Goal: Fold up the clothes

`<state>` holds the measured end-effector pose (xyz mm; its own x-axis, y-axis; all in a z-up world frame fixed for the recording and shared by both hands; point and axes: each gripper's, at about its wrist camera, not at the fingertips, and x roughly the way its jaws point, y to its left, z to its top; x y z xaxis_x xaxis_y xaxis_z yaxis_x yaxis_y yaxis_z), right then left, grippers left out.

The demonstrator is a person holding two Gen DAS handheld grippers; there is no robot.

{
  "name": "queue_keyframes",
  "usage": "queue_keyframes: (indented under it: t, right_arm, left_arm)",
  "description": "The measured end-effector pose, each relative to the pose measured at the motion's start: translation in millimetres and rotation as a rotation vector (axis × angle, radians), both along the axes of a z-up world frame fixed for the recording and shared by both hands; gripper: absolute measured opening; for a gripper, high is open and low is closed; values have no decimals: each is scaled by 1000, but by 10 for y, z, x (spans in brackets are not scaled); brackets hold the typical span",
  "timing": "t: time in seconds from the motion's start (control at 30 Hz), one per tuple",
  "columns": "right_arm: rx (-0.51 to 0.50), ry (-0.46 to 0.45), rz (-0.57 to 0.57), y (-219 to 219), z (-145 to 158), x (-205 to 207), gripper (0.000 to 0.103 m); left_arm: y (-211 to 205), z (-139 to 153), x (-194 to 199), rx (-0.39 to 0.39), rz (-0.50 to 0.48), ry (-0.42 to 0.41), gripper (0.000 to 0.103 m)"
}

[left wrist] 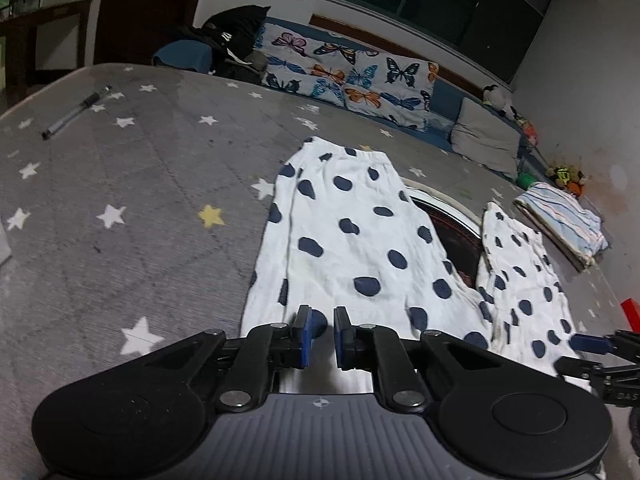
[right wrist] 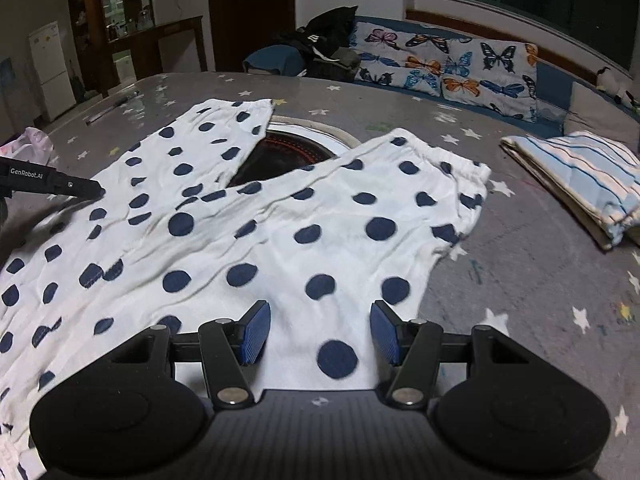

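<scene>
The polka-dot trousers [right wrist: 280,216] are spread flat on the star-patterned bench [left wrist: 120,184], the 2 legs splayed apart over a round inset, presumably so the edges can be reached. The left hand-held gripper [left wrist: 320,330] is nearly clenched at the near hem; whether cloth is pinched cannot be told. The right hand-held gripper [right wrist: 320,334] is held released over the fabric. A folded striped cloth [right wrist: 580,176] is set well apart.

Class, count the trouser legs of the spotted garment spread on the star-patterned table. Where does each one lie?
2. One leg runs toward the far left of the table; the other leg lies to its right, nearer the folded striped cloth. A round dark inset shows between them.
</scene>
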<state>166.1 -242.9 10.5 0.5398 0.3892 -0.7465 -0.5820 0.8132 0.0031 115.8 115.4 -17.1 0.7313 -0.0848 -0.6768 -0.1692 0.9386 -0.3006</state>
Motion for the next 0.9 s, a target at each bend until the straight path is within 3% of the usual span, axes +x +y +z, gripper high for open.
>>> queue_keyframes:
  t: [0.27,0.33,0.53,0.7,0.9]
  right_arm:
    - [-11,-31,-41,-153,59,-153,57]
    - [-13,-38,-51,-191,74,-191,57]
    - [44,-62,32,-108,225,-474,59]
    - [60,-58,172,93,240,-840,62]
    - [20,-44,251,185,138,-1180,62]
  left_arm:
    - [3,47,-106,30,15,1,16]
    - [-51,101,-179,29,3,-10,36]
    - [-338,259,-461,18,-81,-45,61]
    - [-637,251,-729,14,-181,-45,64]
    - [-799,152,-1018,58,-223,-32,64]
